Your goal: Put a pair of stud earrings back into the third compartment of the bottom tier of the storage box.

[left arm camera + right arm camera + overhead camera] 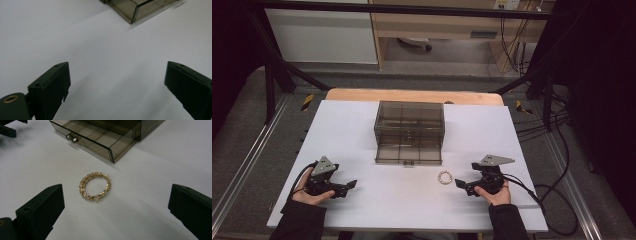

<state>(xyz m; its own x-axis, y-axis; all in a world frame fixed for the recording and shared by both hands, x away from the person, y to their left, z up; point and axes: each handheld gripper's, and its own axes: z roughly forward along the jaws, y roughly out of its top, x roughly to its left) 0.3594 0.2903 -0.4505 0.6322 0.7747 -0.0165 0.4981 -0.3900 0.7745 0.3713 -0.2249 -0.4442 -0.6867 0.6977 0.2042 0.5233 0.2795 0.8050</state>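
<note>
Right gripper view: gold hoop earrings (95,186) at frame centre on white table (155,195), between spread jaws of right gripper (116,202); open smoky drawer box (100,137) upper centre. Likely light, stiff, slippery, delicate; best pinched across the rims. Left gripper (353,184) likewise spread, empty.

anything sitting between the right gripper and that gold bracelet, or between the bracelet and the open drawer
Nothing visible. The right gripper has its jaws open with bare white table ahead of the gold bracelet. Between the bracelet and the pulled-out drawer of the smoky box the table is also bare.
</note>
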